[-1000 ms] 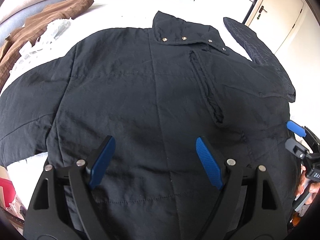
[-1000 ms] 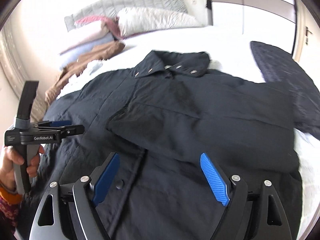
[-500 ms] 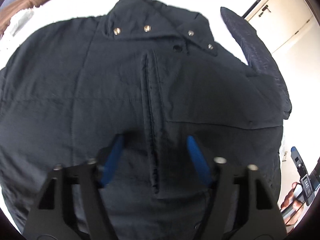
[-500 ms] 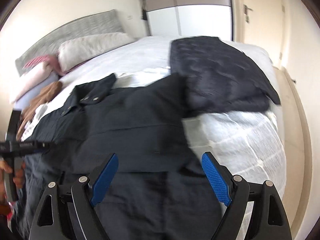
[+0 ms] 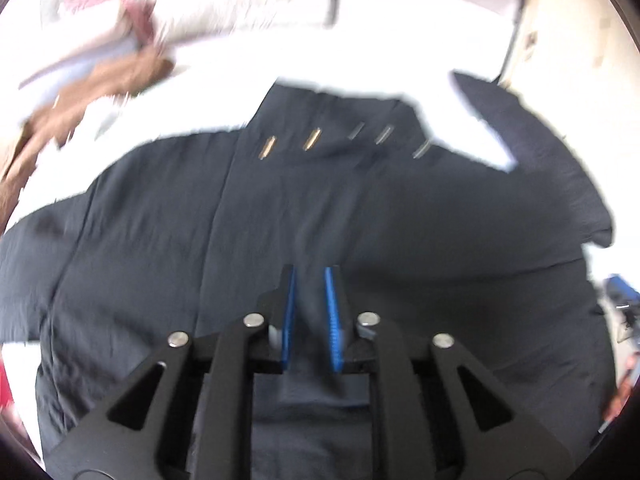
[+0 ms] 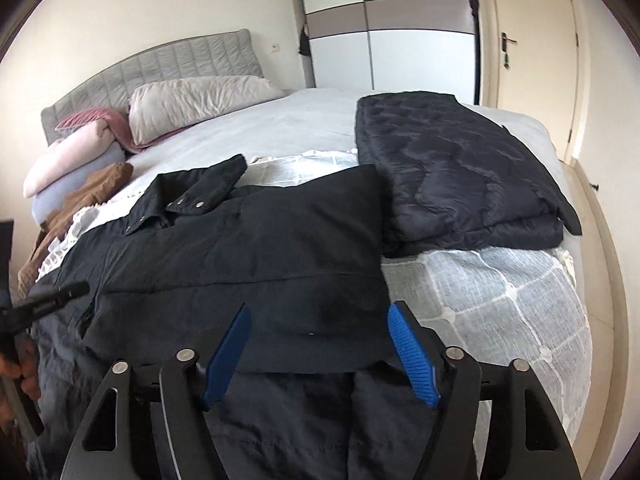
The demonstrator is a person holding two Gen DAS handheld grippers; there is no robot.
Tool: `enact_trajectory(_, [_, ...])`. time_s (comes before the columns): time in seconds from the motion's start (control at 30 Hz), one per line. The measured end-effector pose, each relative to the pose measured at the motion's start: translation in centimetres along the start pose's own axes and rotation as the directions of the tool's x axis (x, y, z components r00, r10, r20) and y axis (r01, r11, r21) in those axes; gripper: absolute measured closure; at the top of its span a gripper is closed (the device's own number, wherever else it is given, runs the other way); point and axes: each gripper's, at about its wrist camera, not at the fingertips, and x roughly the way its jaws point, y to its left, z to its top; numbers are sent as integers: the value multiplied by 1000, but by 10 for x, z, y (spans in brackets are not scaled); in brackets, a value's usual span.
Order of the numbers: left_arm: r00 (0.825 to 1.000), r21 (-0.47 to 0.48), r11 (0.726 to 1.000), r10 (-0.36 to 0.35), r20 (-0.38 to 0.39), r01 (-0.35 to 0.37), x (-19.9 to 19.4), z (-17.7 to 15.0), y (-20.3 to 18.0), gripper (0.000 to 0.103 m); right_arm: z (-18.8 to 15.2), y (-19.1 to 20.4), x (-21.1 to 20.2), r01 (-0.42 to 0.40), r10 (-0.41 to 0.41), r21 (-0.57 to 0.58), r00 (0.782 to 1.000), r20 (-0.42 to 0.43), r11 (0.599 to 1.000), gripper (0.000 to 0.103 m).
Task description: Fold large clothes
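A large black jacket [image 5: 168, 248] lies spread on the bed, collar with metal snaps at the far side. It also shows in the right wrist view [image 6: 256, 248], its right sleeve folded across the chest. My left gripper [image 5: 310, 280] is shut on a ridge of the jacket's front fabric near the middle. My right gripper [image 6: 320, 340] is open and empty, just above the folded sleeve's lower edge near the jacket's right side. The left gripper shows blurred at the left edge of the right wrist view [image 6: 48, 304].
A folded dark quilted garment [image 6: 460, 184] lies on the bed to the right of the jacket. Pillows [image 6: 192, 100] and brown cloth [image 6: 96, 188] lie by the grey headboard. The bed's right edge [image 6: 576, 280] drops to the floor; a door stands beyond.
My left gripper has closed from open onto the jacket's front fabric. My right gripper has swung right and settled over the folded sleeve, still open.
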Motion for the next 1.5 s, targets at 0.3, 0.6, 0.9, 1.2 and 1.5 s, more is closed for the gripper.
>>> enact_trajectory(0.3, [984,51,991,-114,-139,122,46,-23,-4,73,-18,-2,60,72,-74,-18,975,-208,997,61])
enact_trajectory(0.6, [978,62,994,-77,-192,90,-16,-17,29,19,-8,11,29,34,-37,-18,986,-163,999,21])
enact_trajectory(0.9, [990,-70,998,-8,-144,-2,-82,-26,131,18,1,22,-19,19,-19,6,998,-55,1000,14])
enact_trajectory(1.2, [973,-263,946,146,-178,-190,-107,-61,260,18,6,32,-38,-16,17,43,1000,-18,999,10])
enact_trajectory(1.5, [969,-630,750,62,-240,-204,-89,-115,388,18,-1,40,-24,16,-16,6,998,-67,1000,10])
